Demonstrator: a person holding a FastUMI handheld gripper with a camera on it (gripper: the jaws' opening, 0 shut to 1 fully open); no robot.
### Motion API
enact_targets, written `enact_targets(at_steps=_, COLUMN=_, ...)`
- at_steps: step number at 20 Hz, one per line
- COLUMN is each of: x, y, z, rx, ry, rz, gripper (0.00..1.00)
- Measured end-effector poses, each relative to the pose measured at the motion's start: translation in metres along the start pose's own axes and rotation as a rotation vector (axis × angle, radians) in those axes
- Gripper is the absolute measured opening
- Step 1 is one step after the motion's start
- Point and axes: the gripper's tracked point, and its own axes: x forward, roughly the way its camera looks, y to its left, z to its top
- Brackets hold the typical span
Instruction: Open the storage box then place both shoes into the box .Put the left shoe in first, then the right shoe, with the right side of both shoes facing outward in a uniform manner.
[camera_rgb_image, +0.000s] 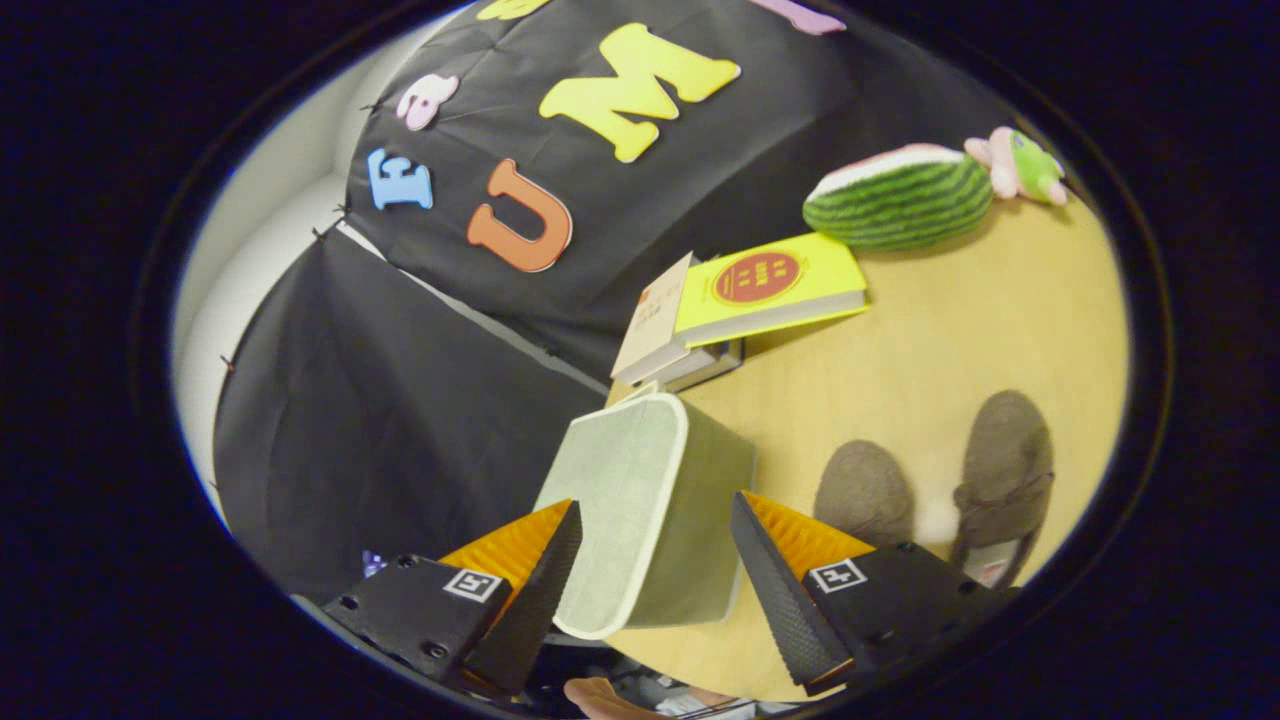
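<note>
A pale green fabric storage box (640, 500) with a white-trimmed lid stands on the wooden table (960, 330), its lid down. My gripper (652, 505) is open wide and straddles the box, one finger on each side of it near the lid's edges; I cannot tell if either touches it. Two grey-brown slippers lie side by side on the table beyond the right finger: one (865, 490) close to that finger, the other (1005, 470) farther out.
A stack of books with a yellow one on top (765, 285) lies just beyond the box. A watermelon plush (900, 200) and a small green-and-pink toy (1020, 165) sit farther back. A hand (600, 695) shows below the fingers.
</note>
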Motion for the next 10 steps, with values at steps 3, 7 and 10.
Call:
enact_targets(at_steps=3, x=0.022, y=0.0, z=-0.001, rx=0.131, ry=0.093, rz=0.146, gripper=0.94)
enact_targets(at_steps=7, x=0.046, y=-0.017, z=-0.003, rx=0.193, ry=0.171, rz=0.194, gripper=0.93)
enact_targets(at_steps=10, x=0.059, y=-0.016, z=-0.013, rx=0.233, ry=0.249, rz=0.239, gripper=0.93)
